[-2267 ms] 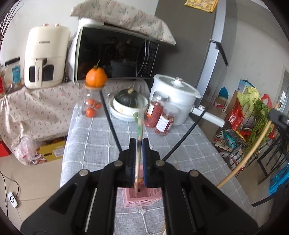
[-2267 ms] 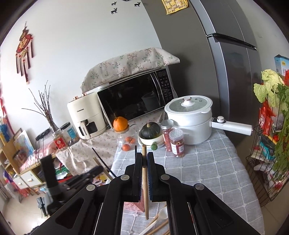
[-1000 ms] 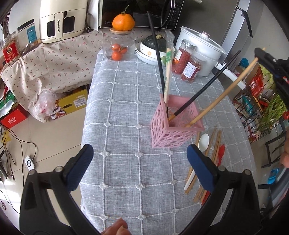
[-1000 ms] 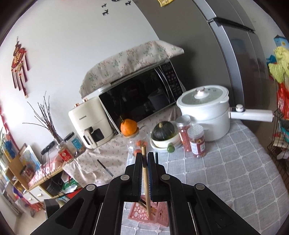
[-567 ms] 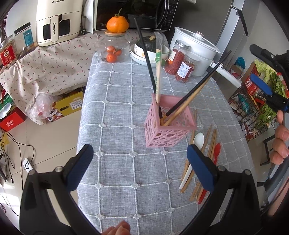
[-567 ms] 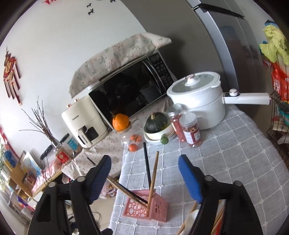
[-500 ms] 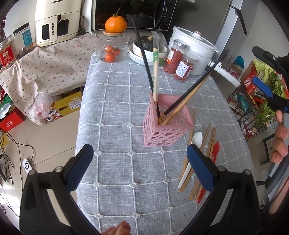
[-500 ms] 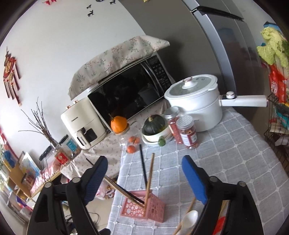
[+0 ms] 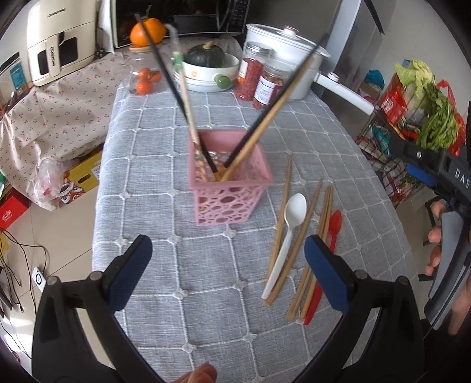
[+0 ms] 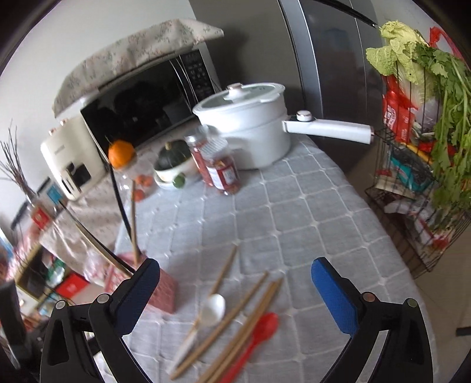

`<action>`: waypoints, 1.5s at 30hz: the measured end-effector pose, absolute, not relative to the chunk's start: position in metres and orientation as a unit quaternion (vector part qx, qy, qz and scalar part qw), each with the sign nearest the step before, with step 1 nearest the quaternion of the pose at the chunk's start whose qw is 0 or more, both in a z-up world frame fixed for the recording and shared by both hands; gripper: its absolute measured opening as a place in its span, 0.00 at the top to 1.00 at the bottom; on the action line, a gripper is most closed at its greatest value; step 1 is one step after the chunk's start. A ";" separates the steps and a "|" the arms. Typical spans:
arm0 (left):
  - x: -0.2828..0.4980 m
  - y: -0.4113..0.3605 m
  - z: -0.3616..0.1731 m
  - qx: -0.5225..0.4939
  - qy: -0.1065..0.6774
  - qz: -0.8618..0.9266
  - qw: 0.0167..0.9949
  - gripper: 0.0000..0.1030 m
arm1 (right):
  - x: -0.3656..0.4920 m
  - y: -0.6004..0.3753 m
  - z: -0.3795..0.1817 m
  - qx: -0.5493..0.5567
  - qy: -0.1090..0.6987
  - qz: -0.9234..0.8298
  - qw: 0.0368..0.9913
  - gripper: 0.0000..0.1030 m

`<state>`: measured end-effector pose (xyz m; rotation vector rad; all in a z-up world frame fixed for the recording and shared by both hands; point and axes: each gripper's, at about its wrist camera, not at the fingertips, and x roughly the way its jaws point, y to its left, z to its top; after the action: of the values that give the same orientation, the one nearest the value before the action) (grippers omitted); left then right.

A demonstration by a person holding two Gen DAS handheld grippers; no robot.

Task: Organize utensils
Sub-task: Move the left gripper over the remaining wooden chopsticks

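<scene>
The cream air fryer (image 9: 56, 41), left of the microwave (image 9: 176, 17), carries a vertical brand word on its handle, seemingly "CHANGHONG", too small to be sure. White letters "DAS" stand on the black right gripper's (image 9: 435, 168) body, well right of the microwave. Jar labels are unreadable

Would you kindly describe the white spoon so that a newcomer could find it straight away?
Start at the pink perforated basket standing on the grey checked tablecloth. Beside it lies a loose row of utensils, mostly wooden chopsticks. The white spoon lies among them, the only white piece, paler and larger than the red spoon nearby.
</scene>
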<state>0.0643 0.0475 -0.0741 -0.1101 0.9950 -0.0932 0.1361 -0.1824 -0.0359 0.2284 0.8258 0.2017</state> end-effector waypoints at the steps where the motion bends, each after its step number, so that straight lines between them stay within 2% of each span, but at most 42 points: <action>1: 0.065 0.043 -0.076 -0.050 0.478 -0.048 0.876 0.00 | 0.134 -0.185 -0.039 0.106 0.406 0.095 0.903 0.00; 14: 0.073 -0.011 -0.090 0.007 0.489 -0.063 0.870 0.00 | 0.125 -0.218 -0.069 0.066 0.490 0.071 0.866 0.00; 22: 0.084 -0.036 -0.101 0.001 0.490 -0.071 0.869 0.00 | 0.128 -0.235 -0.087 0.052 0.520 0.066 0.850 0.00; 42: 0.122 -0.081 -0.116 0.066 0.543 -0.062 0.835 0.00 | 0.140 -0.280 -0.099 0.077 0.548 0.032 0.832 0.00; 44: 0.127 -0.083 -0.117 0.060 0.545 -0.072 0.833 0.03 | 0.141 -0.281 -0.099 0.078 0.547 0.031 0.833 0.00; 45: 0.129 -0.084 -0.118 0.055 0.546 -0.077 0.832 0.09 | 0.141 -0.281 -0.098 0.079 0.547 0.031 0.833 0.00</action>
<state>0.1293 -0.0839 -0.1177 0.1169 1.1586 -0.1629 0.1413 -0.2812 -0.0982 0.1667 1.1582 0.0659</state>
